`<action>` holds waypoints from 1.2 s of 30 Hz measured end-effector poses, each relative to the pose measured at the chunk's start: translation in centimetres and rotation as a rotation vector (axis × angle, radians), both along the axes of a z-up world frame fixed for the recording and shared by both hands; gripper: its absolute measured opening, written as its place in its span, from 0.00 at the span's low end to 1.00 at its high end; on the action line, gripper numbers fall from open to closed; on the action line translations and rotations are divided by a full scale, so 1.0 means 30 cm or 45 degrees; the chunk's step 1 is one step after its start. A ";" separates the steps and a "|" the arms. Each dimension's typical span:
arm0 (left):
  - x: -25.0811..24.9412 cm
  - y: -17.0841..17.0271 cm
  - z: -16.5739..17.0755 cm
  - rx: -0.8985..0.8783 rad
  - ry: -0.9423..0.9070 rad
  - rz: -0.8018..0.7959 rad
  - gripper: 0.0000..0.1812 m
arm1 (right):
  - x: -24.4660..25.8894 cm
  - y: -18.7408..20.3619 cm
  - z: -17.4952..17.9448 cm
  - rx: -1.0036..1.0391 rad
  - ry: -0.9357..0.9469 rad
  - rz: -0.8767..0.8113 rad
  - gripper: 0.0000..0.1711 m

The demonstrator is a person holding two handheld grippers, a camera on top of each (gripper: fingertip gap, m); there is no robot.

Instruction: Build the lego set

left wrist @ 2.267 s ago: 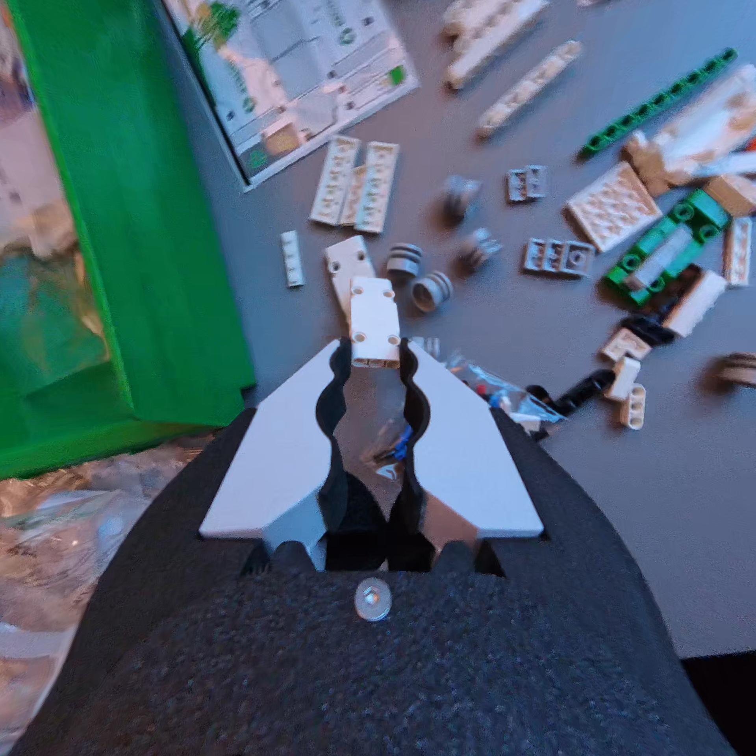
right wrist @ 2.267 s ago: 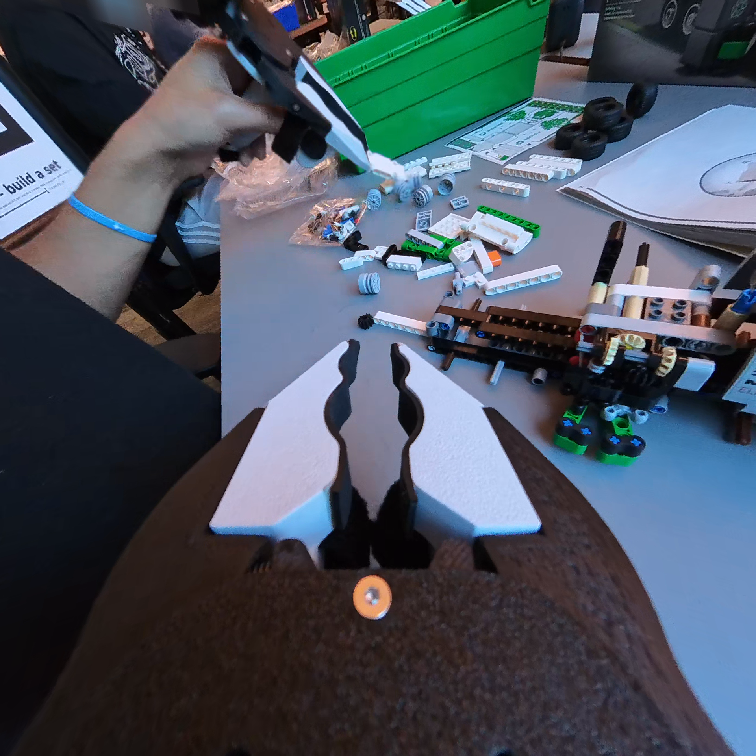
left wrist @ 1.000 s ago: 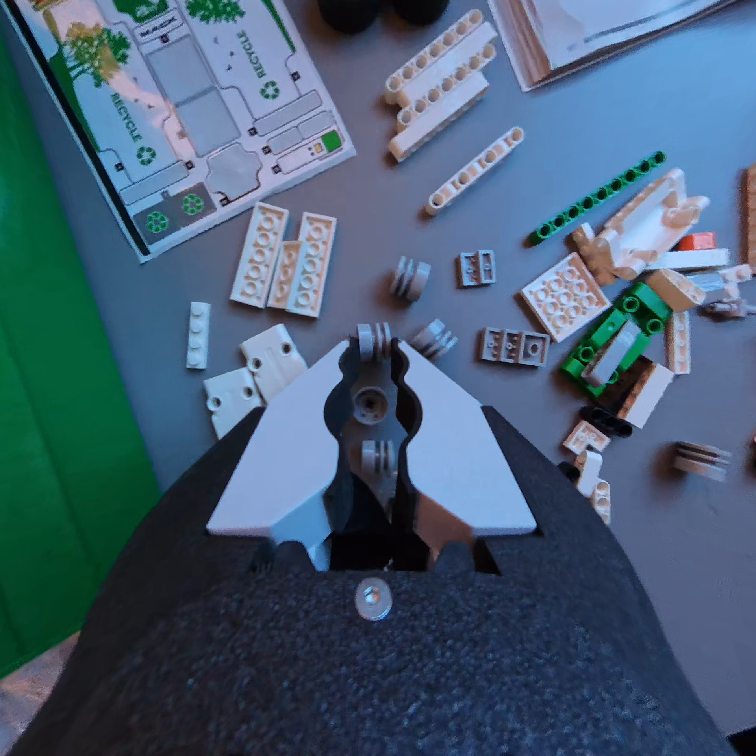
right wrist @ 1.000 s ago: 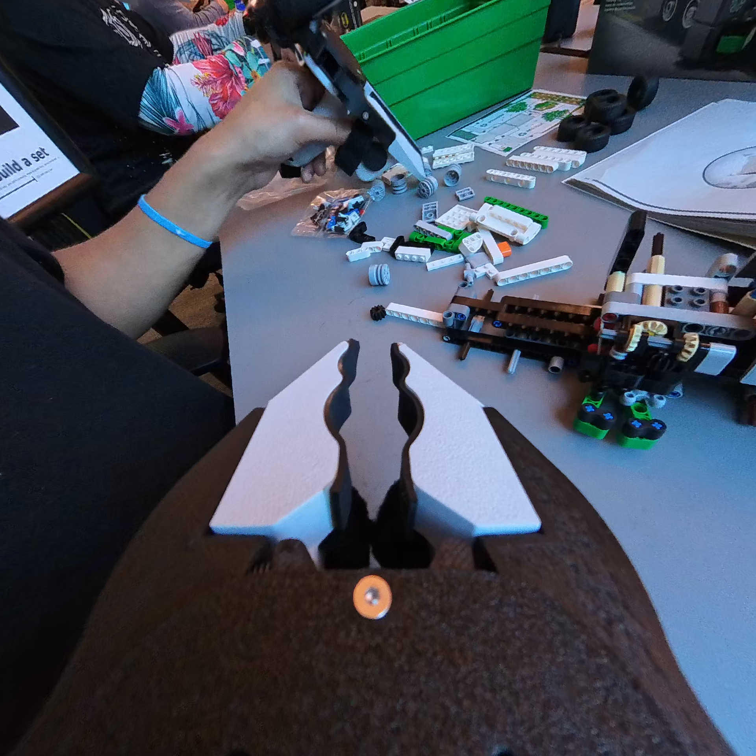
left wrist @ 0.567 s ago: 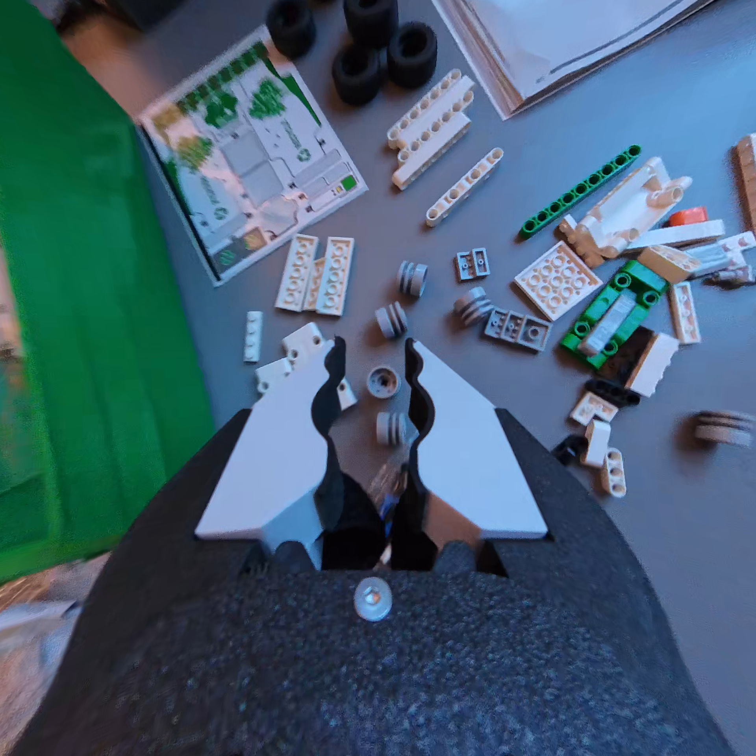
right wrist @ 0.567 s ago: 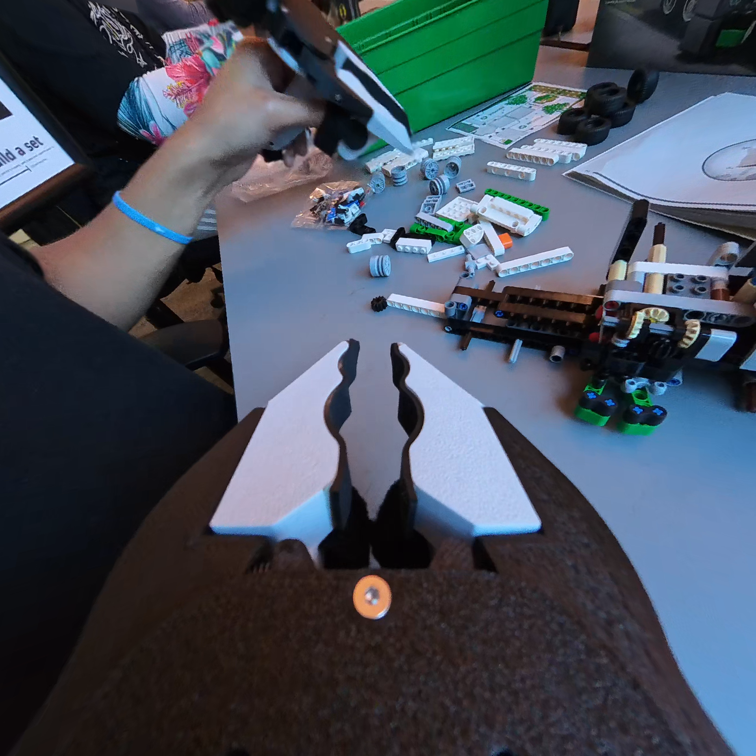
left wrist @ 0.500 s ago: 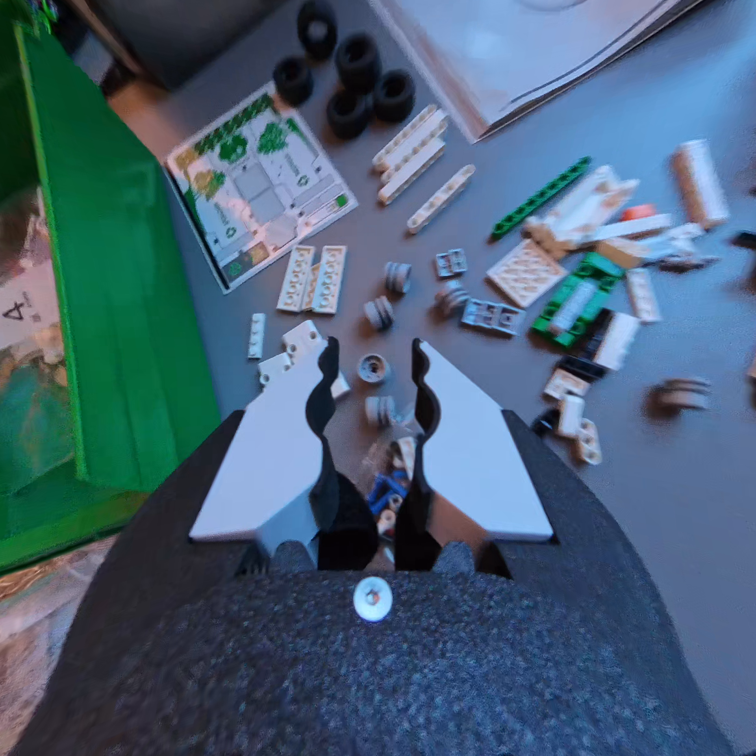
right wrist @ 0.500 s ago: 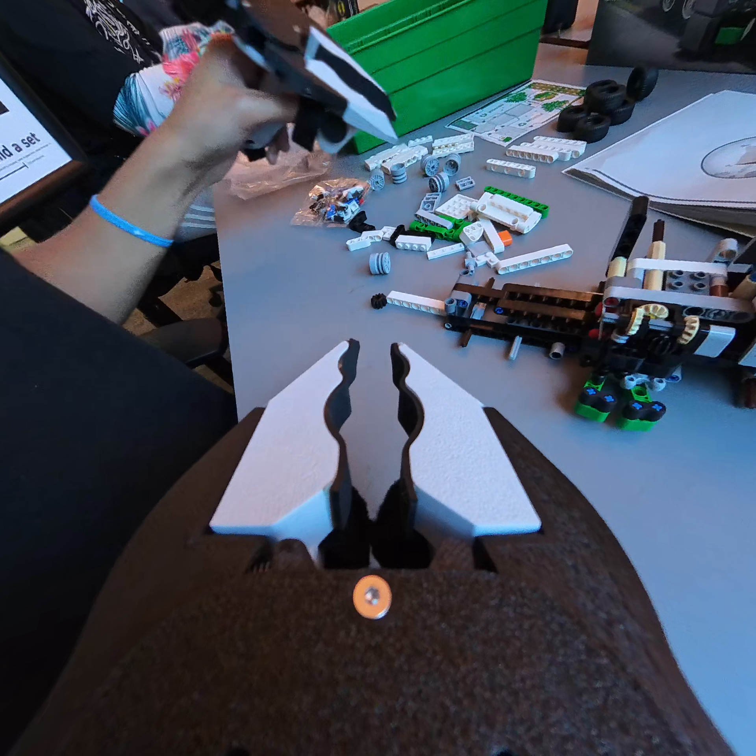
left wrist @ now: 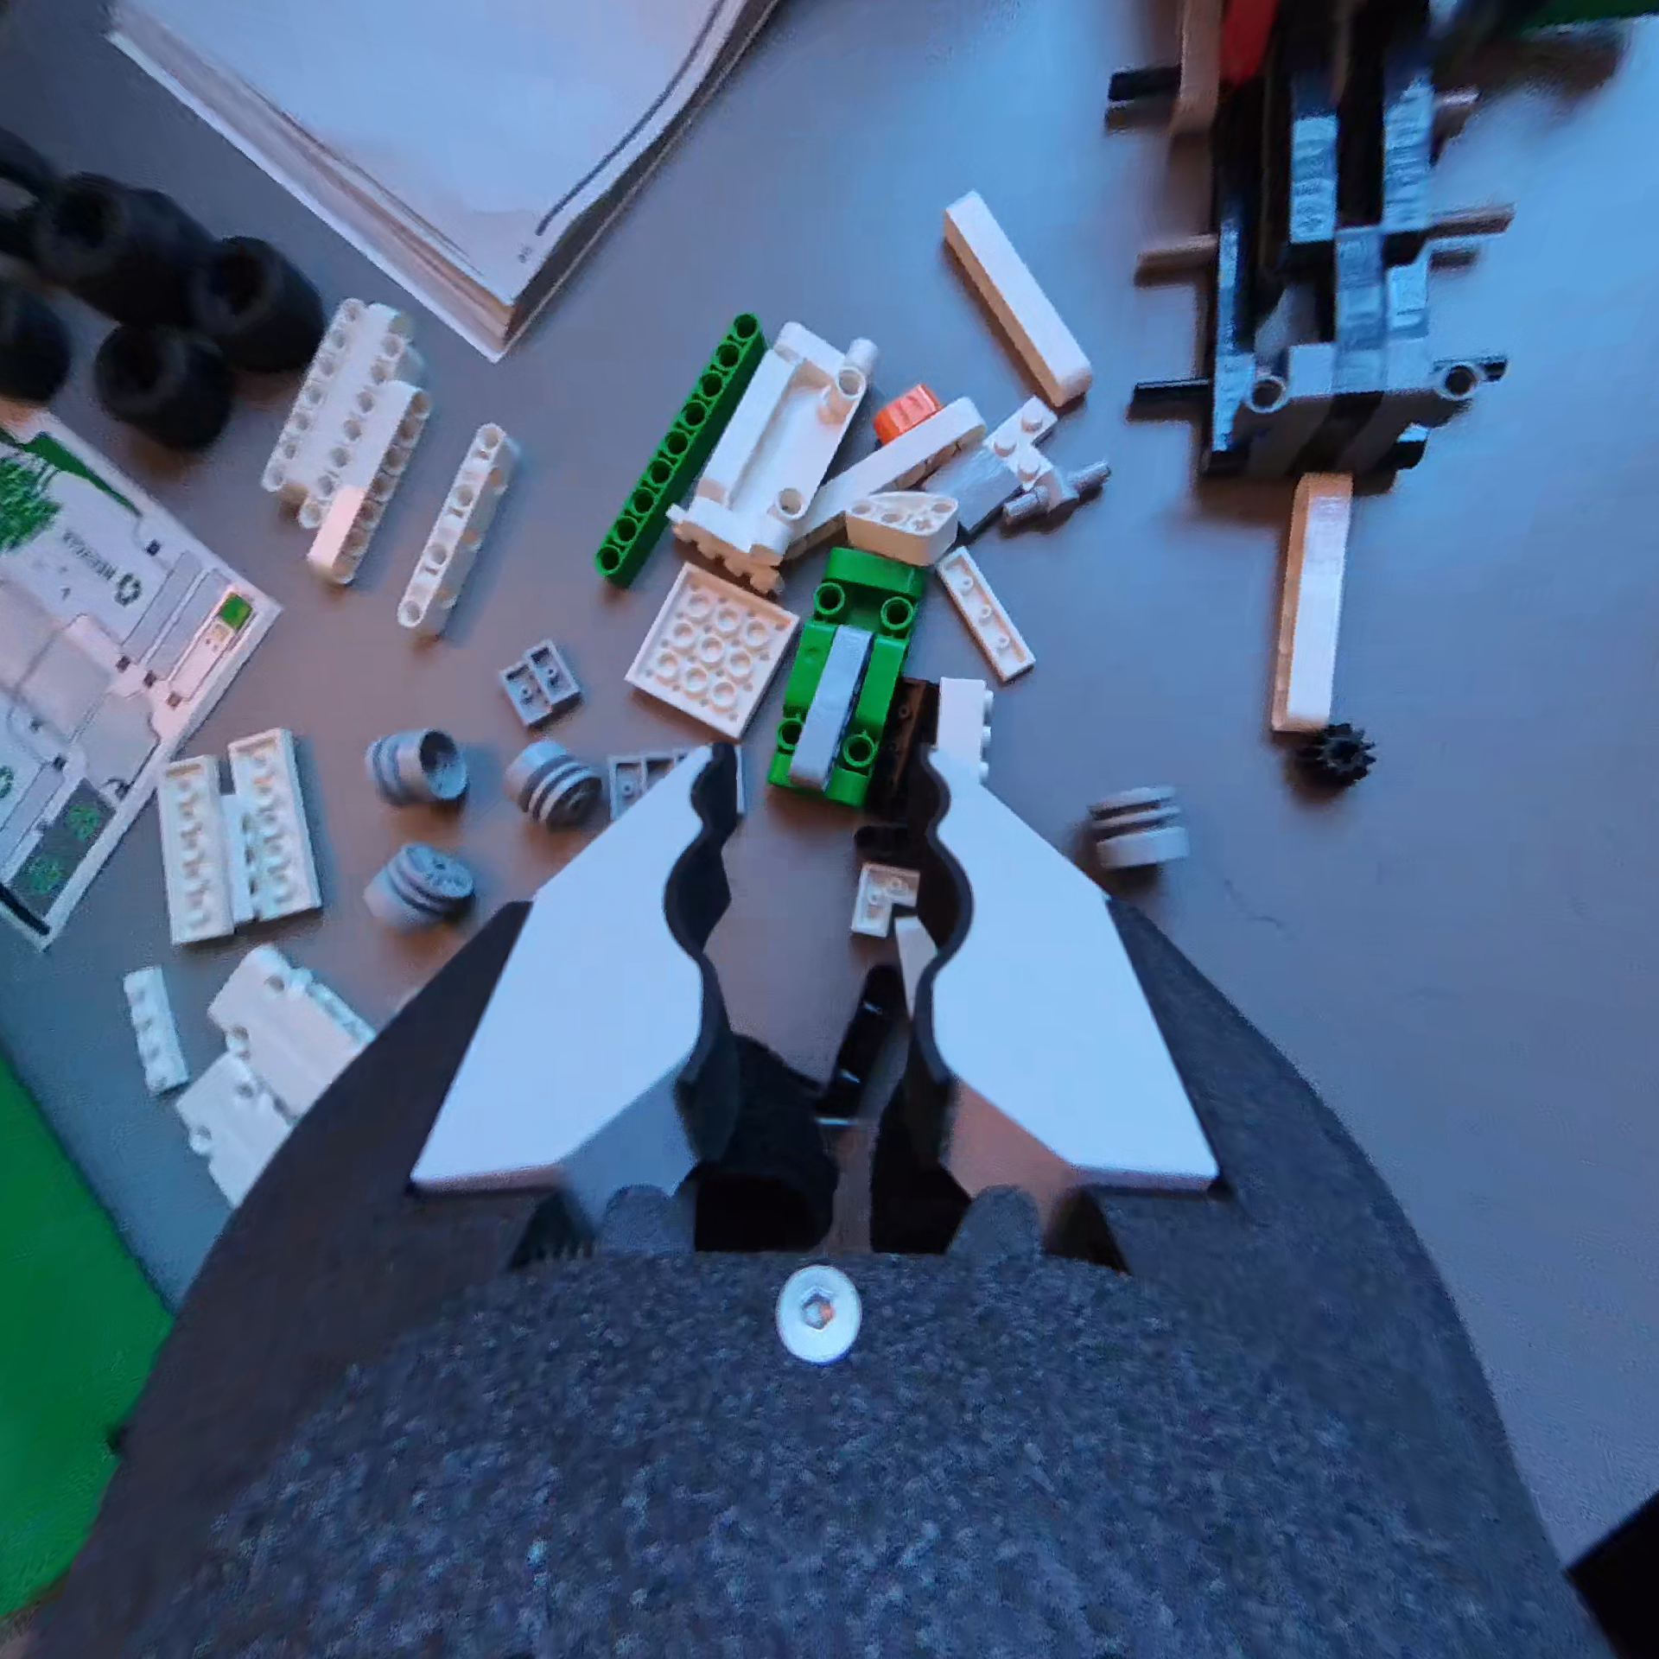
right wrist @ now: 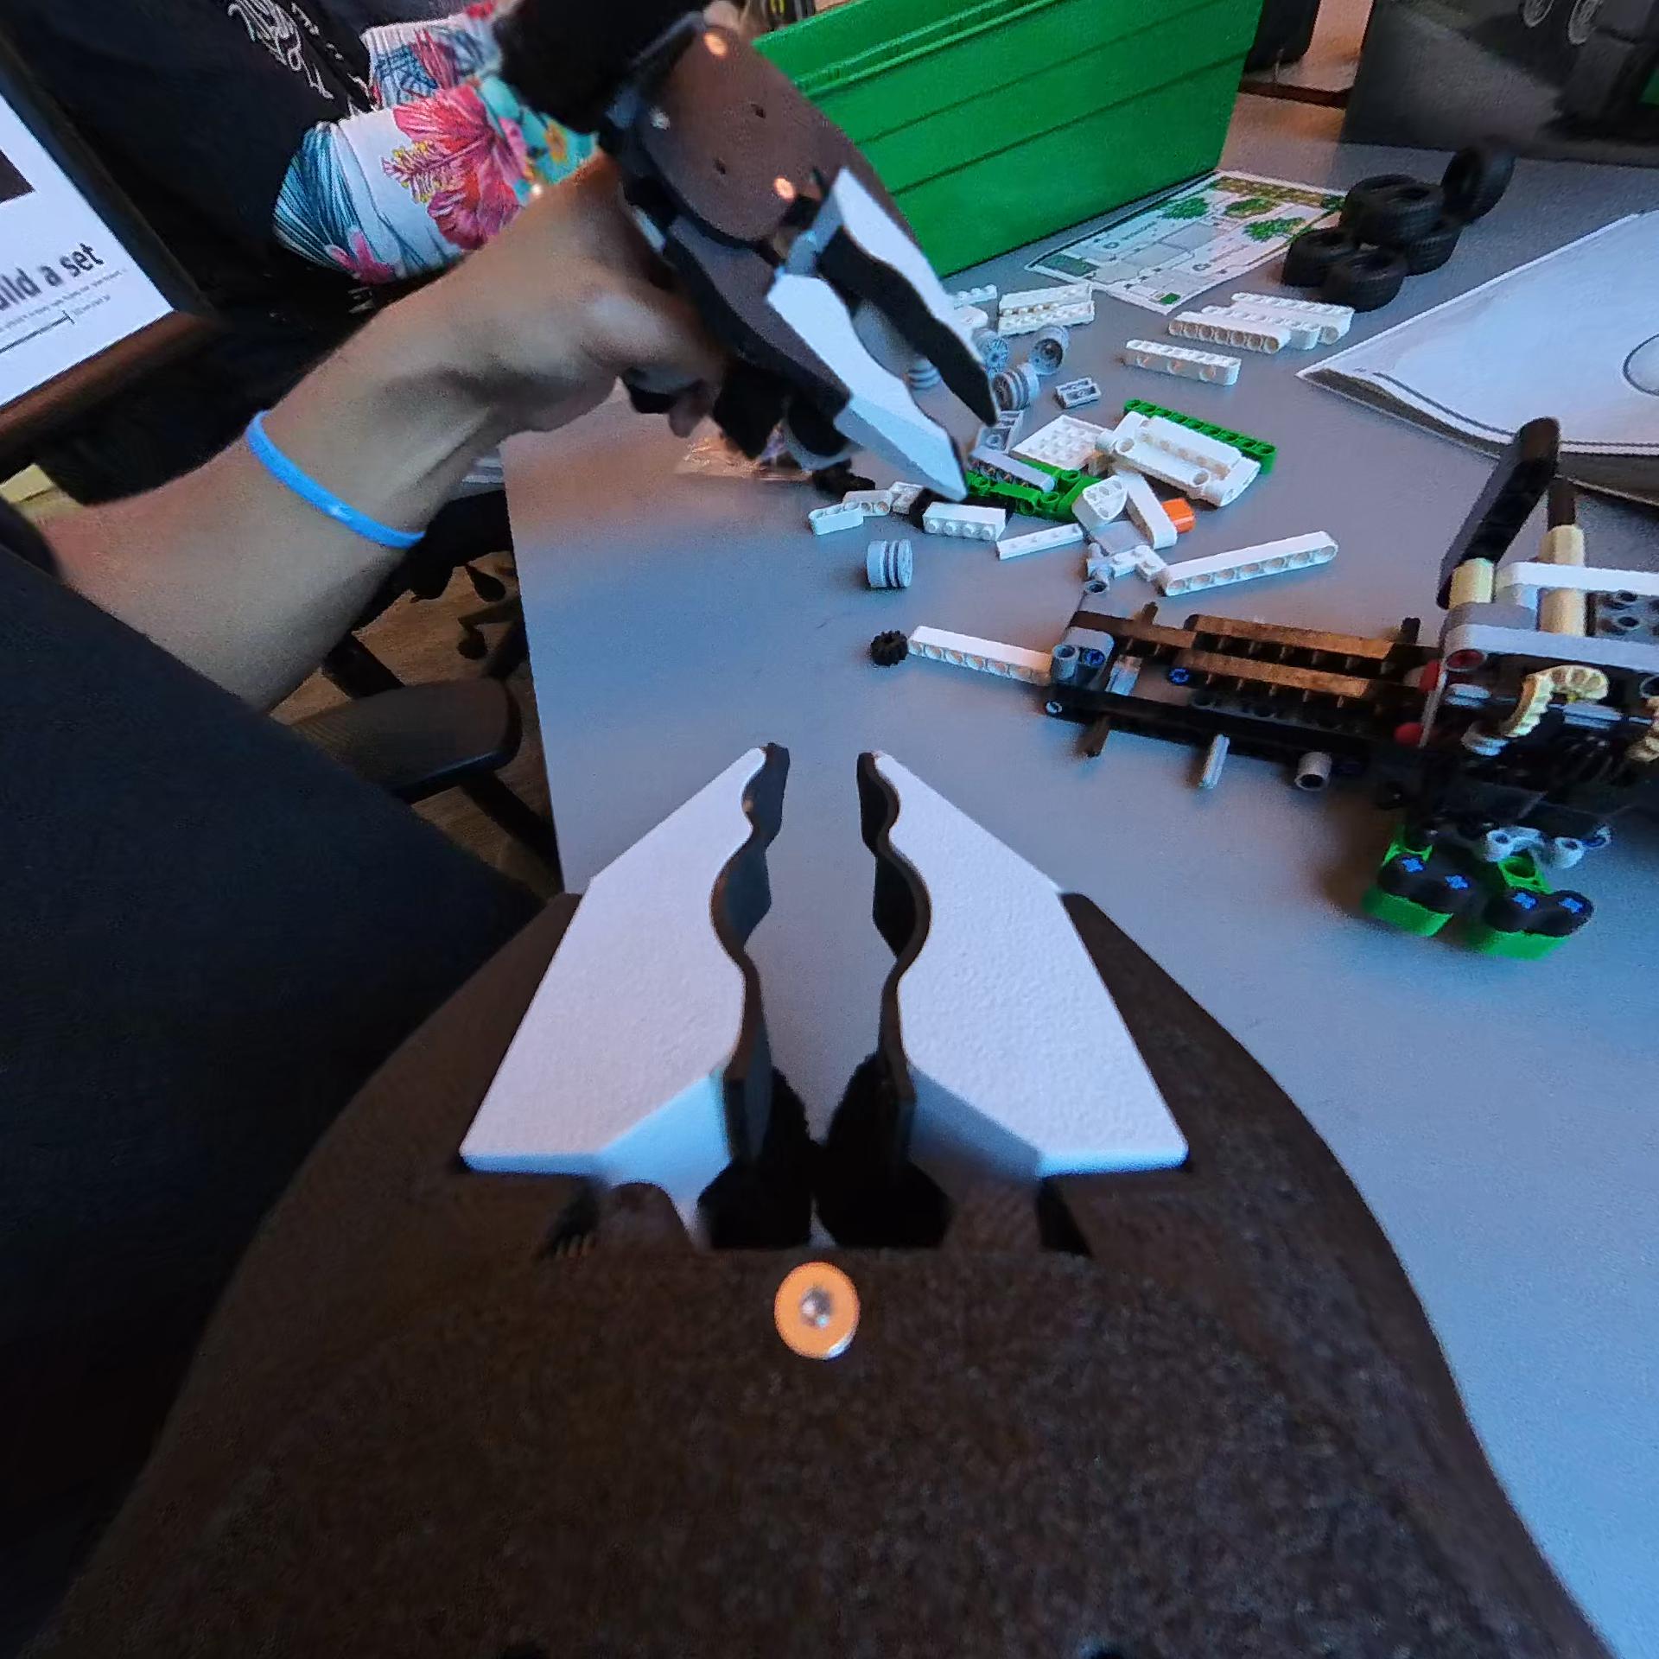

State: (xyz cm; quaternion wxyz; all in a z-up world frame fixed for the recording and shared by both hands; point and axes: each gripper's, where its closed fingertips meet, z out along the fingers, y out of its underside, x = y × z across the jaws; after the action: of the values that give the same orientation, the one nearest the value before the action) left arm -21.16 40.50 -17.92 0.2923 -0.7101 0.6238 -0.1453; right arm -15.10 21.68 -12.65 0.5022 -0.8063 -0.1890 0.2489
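We hold our left gripper [left wrist: 826, 781] above a grey table [left wrist: 1436, 943], fingers spread wide with nothing between them. Just past its fingertips lies a green brick assembly with a grey tile on top [left wrist: 848, 682]. To the left of that sits a white square plate [left wrist: 712, 648], and farther ahead a long green beam with holes [left wrist: 680, 449] lies against a white shaped piece [left wrist: 776, 440]. Off to the gripper's left are grey wheel hubs [left wrist: 417, 765], white beams [left wrist: 346, 422] and black tyres [left wrist: 162, 296]. To its right stands one more grey hub [left wrist: 1136, 828], with a small black gear [left wrist: 1335, 756] beyond it.

Our right gripper [right wrist: 821, 763] hovers low over a bare part of the table, its fingers slightly apart and empty. Ahead and to its right lies the partly built black chassis [right wrist: 1293, 664]. Far ahead and to its left, a hand [right wrist: 557, 314] holds the left gripper tilted down over the loose pieces. A green bin [right wrist: 1032, 117] stands beyond them.
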 end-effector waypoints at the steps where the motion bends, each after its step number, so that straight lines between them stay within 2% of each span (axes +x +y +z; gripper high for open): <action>1: 0.006 0.009 -0.011 -0.013 0.020 -0.014 0.20 | 0.002 -0.005 -0.001 0.003 -0.003 -0.005 0.09; 4: 0.024 0.006 -0.024 -0.091 0.038 -0.065 0.14 | 0.016 -0.014 -0.006 -0.003 -0.010 -0.032 0.09; 9: 0.026 -0.005 -0.023 -0.088 0.079 -0.113 0.11 | 0.044 -0.014 0.003 0.004 0.002 -0.066 0.09; 13: 0.025 -0.024 -0.003 -0.066 0.086 -0.134 0.04 | 0.055 -0.010 0.004 0.004 -0.005 -0.068 0.09; 19: 0.028 -0.047 -0.010 -0.081 0.104 -0.136 0.03 | 0.054 -0.007 0.001 0.002 -0.003 -0.056 0.09; 23: 0.021 -0.047 0.036 -0.067 0.067 -0.111 0.03 | 0.054 -0.009 -0.002 -0.001 0.001 -0.050 0.09; 27: -0.085 0.026 0.089 -0.002 0.064 0.066 0.03 | 0.055 -0.005 0.001 0.005 0.010 -0.040 0.09; 31: -0.248 0.110 0.085 0.020 0.099 0.307 0.03 | 0.049 0.012 0.006 0.016 0.017 -0.013 0.09; 36: -0.298 0.121 0.050 -0.114 0.084 0.349 0.03 | 0.025 0.032 0.008 0.022 -0.009 0.050 0.09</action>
State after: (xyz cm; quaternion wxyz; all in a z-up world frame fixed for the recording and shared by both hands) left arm -30.10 44.13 -16.41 0.2568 -0.8053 0.5233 -0.1081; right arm -14.34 22.64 -12.41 0.5037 -0.7989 -0.2086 0.2541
